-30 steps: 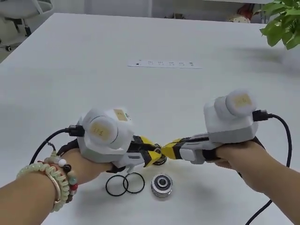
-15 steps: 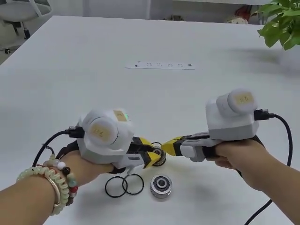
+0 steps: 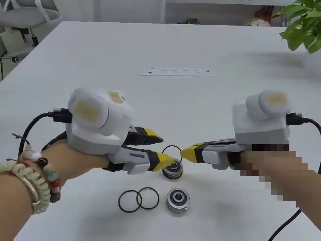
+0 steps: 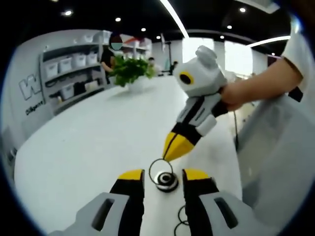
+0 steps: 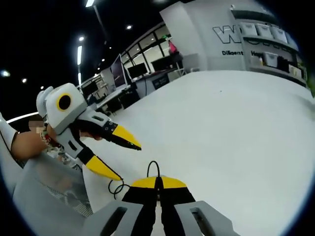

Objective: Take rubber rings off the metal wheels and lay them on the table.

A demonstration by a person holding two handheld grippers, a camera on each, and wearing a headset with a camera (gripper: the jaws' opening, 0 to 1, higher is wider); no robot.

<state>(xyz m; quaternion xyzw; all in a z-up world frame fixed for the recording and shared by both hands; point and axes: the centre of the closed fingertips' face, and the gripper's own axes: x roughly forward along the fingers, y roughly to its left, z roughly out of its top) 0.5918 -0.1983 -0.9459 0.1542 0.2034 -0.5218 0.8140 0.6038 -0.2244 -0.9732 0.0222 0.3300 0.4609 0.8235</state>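
My right gripper [image 3: 183,152] is shut on a thin black rubber ring [image 3: 172,148], which stands up from its yellow tips [image 5: 158,181] just over a metal wheel [image 3: 172,171] on the table. Whether the ring [image 4: 158,167] still touches that wheel [image 4: 166,182] I cannot tell. My left gripper [image 3: 161,147] is open, its jaws spread above and beside the wheel, touching nothing [image 4: 164,175]. A second metal wheel [image 3: 177,200] lies nearer to me. Two loose rubber rings [image 3: 139,200] lie overlapped on the table to its left.
The white table [image 3: 150,100] stretches far ahead, with a flat white strip [image 3: 179,72] near its middle. A green plant [image 3: 303,25] stands at the far right corner. A chair [image 3: 25,12] is at the far left. Black cables trail from both grippers.
My left gripper has opened and let go of the wheel, which now rests on the table. The right gripper has drawn back to the right with the ring in its tips.
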